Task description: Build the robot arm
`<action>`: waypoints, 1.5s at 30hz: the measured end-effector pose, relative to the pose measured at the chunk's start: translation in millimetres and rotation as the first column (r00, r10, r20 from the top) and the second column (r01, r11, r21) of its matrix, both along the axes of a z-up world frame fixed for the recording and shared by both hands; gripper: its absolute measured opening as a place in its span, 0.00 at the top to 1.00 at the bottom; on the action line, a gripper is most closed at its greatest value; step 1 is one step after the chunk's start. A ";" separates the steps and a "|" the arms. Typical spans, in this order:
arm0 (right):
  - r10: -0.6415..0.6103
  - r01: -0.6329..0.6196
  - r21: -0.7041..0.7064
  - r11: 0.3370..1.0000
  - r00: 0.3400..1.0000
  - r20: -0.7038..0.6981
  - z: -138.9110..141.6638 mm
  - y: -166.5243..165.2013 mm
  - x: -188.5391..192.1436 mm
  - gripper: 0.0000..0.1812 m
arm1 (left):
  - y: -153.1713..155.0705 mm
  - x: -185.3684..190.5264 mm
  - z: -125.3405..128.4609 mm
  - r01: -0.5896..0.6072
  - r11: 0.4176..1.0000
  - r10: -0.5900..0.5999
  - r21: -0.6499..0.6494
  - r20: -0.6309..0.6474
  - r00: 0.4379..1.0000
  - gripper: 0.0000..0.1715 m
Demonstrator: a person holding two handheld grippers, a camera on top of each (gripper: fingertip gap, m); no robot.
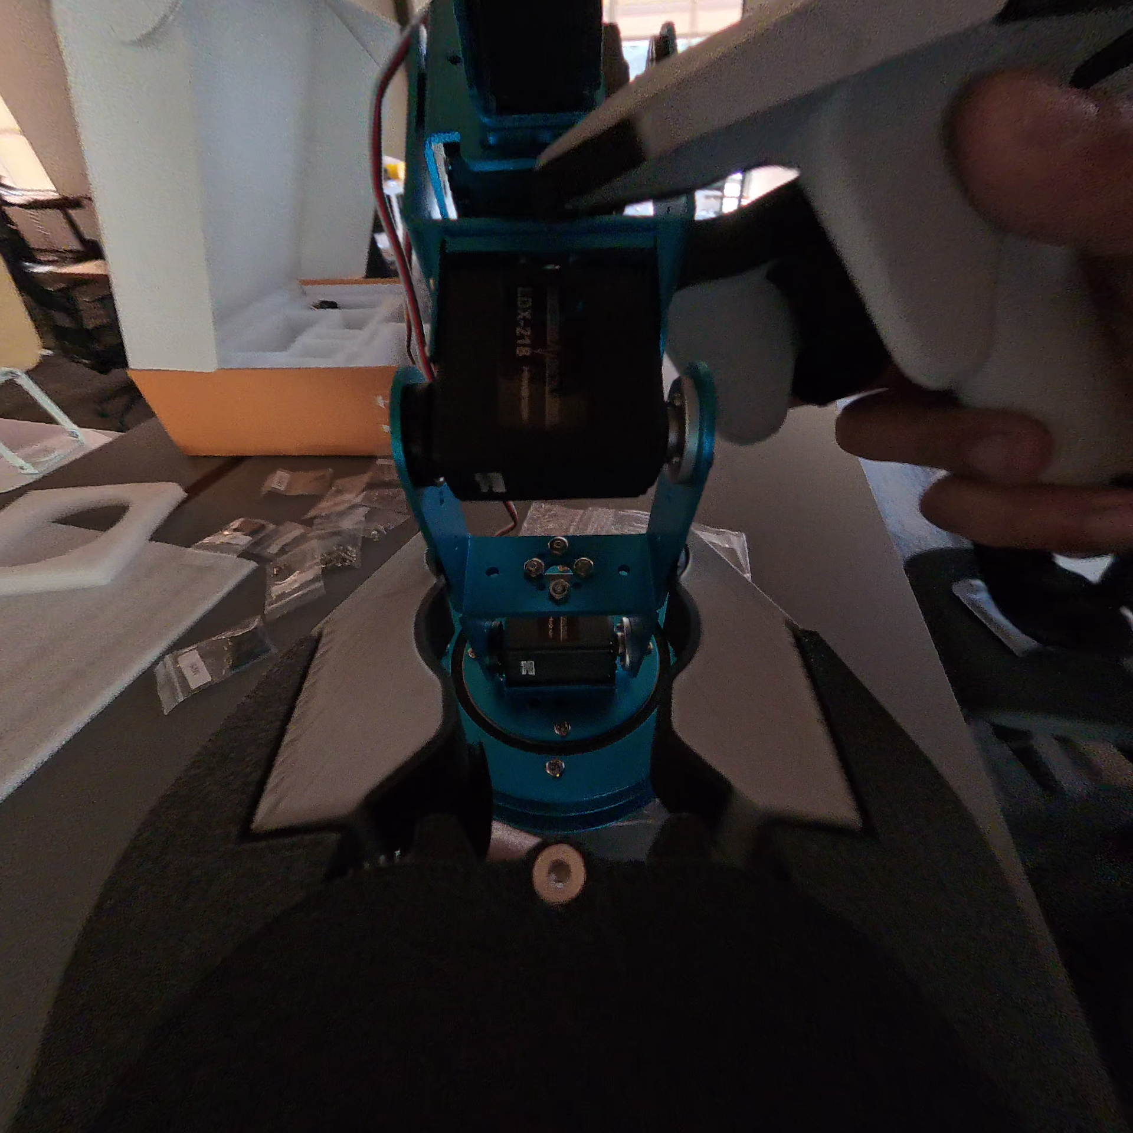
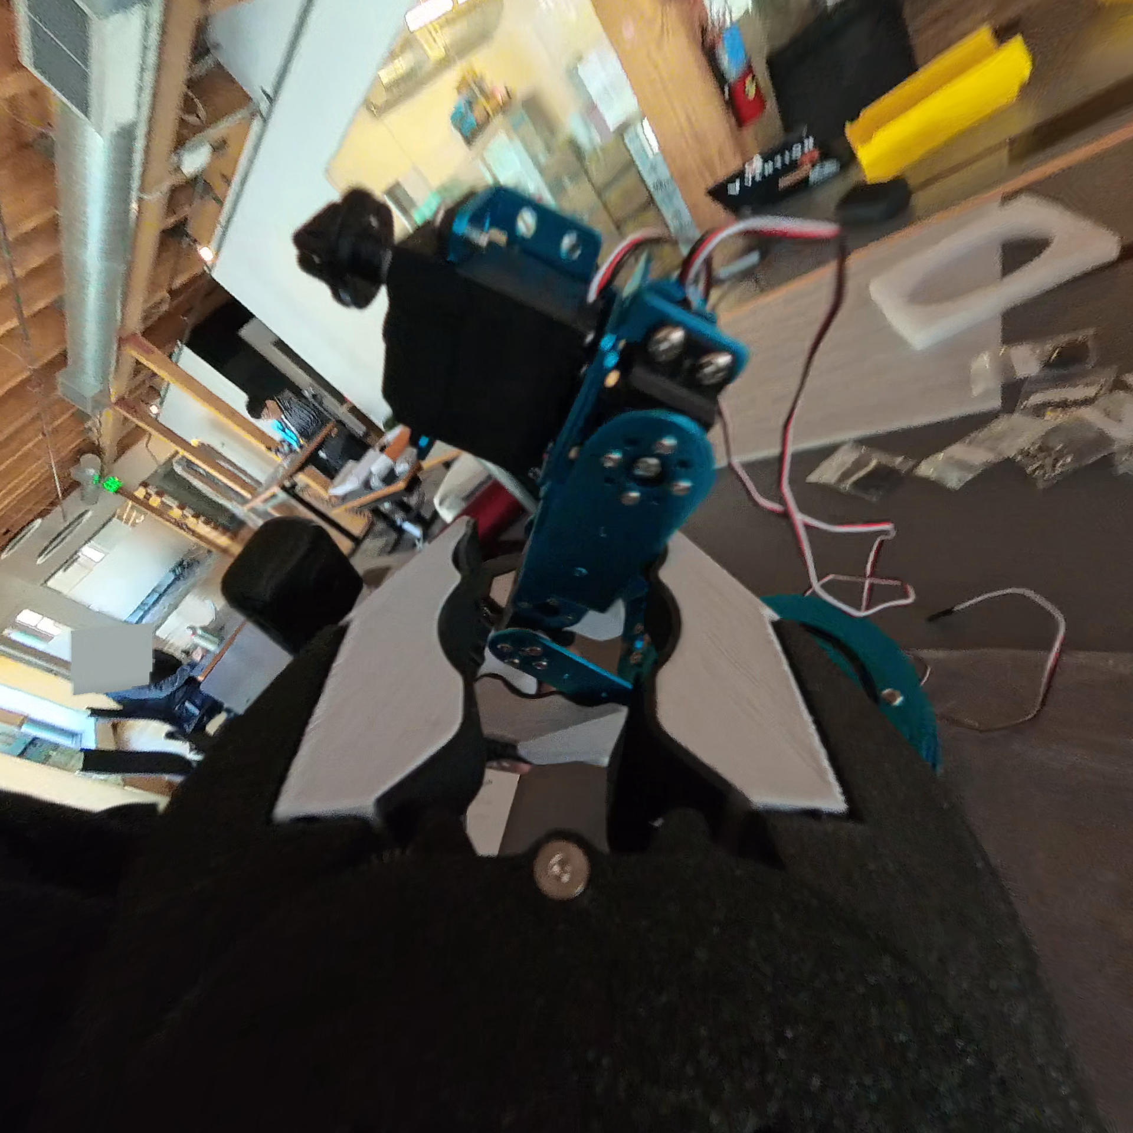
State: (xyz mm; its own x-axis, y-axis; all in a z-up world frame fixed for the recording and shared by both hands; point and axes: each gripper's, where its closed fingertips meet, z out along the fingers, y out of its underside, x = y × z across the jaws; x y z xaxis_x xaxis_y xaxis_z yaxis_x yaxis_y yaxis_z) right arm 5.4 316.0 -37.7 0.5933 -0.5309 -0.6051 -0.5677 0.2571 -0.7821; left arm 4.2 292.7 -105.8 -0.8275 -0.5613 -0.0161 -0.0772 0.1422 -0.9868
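**Blue servo arm held at base and upper link**

The blue servo arm (image 1: 555, 429) stands upright straight ahead of the left gripper (image 1: 555, 619), its round turntable base (image 1: 555, 723) sitting between the two grey fingers (image 1: 368, 705). The jaws look closed in on the base from both sides, though the contact itself is in shadow, so a firm clamp is a judgement rather than a plain sight. Above the base a black servo (image 1: 545, 368) hangs in its blue bracket, with a red, white and black lead (image 1: 398, 245) running up its left side.

The right gripper (image 2: 564, 588) comes in from the upper right of the left wrist view, with a hand (image 1: 1011, 460) behind it. In its own view its fingers (image 2: 392, 693) close about the lower blue link (image 2: 588, 552) of the arm, narrowly parted and apparently gripping it; the picture is blurred.

Judged from this, the work goes best with the base kept steady and square while the upper link is handled gently, keeping the loose wires (image 2: 815, 368) clear of the jaws.

Farther out, to the left of the left gripper on the desk (image 1: 92, 858), lie small bags of screws (image 1: 294, 570), a white foam cutout (image 1: 80, 533) and an orange box (image 1: 270, 404) lined with foam.
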 end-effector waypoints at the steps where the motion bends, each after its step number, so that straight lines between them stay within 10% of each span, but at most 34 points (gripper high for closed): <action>1: -0.011 0.011 -0.027 1.000 1.000 -0.029 -4.0 3.9 1.3 0.70 | -1.8 1.3 0.2 -0.022 1.000 0.022 -0.008 0.003 1.000 0.61; 45: -0.148 0.196 -0.256 0.947 0.970 0.195 -6.1 15.3 -3.9 0.86 | -6.5 -16.3 -7.3 0.034 0.993 -0.025 0.116 -0.071 0.997 0.62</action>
State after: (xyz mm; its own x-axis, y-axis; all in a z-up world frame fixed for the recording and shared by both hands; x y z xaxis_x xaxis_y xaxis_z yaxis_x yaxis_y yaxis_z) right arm 1.4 331.3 -43.8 0.5596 -0.7637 -0.3220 -0.3855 0.1040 -0.9168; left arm -12.1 286.2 -113.1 -0.8450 -0.5343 -0.0224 -0.1390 0.2600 -0.9556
